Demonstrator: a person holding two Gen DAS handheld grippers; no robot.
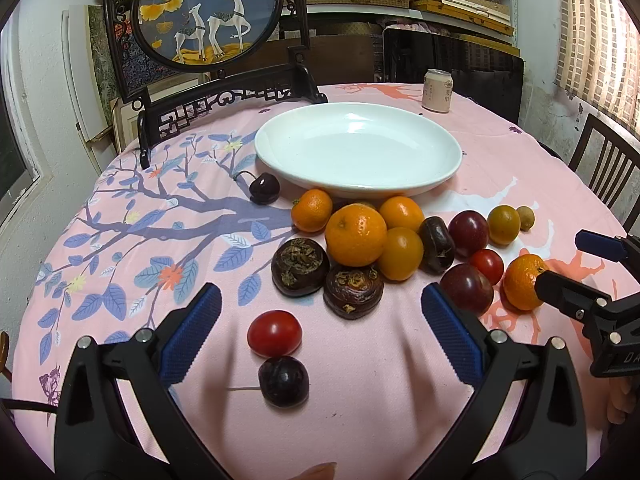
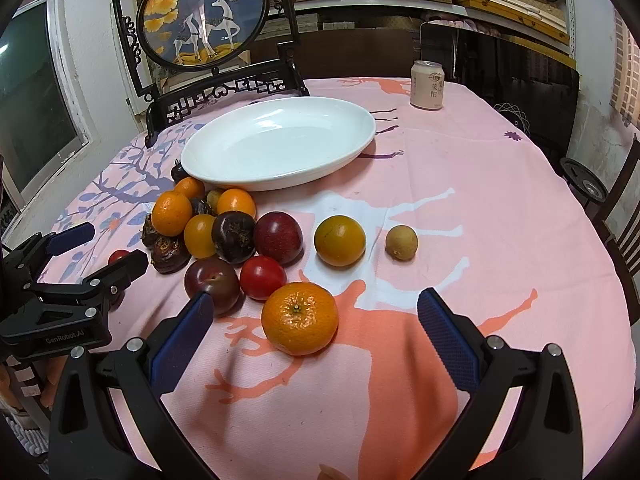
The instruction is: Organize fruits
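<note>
An empty white plate (image 1: pixel 358 148) (image 2: pixel 280 142) sits mid-table on a pink cloth. In front of it lies a cluster of fruit: several oranges (image 1: pixel 355 235), dark water chestnuts (image 1: pixel 300 267) and plums (image 1: pixel 467 288). A red tomato (image 1: pixel 274 333) and a dark cherry (image 1: pixel 283 381) lie between the wide-apart fingers of my left gripper (image 1: pixel 320 320), which is open and touches neither. My right gripper (image 2: pixel 314 332) is open too, with a mandarin (image 2: pixel 299 318) between its fingers, not pressed. Each gripper shows at the other view's edge.
A pale drink can (image 1: pixel 437 90) (image 2: pixel 427 85) stands at the far side. A framed deer screen on a dark stand (image 1: pixel 208 12) rises behind the plate. A lone cherry (image 1: pixel 264 189) lies left of the plate. A wooden chair (image 1: pixel 608 168) stands at the right.
</note>
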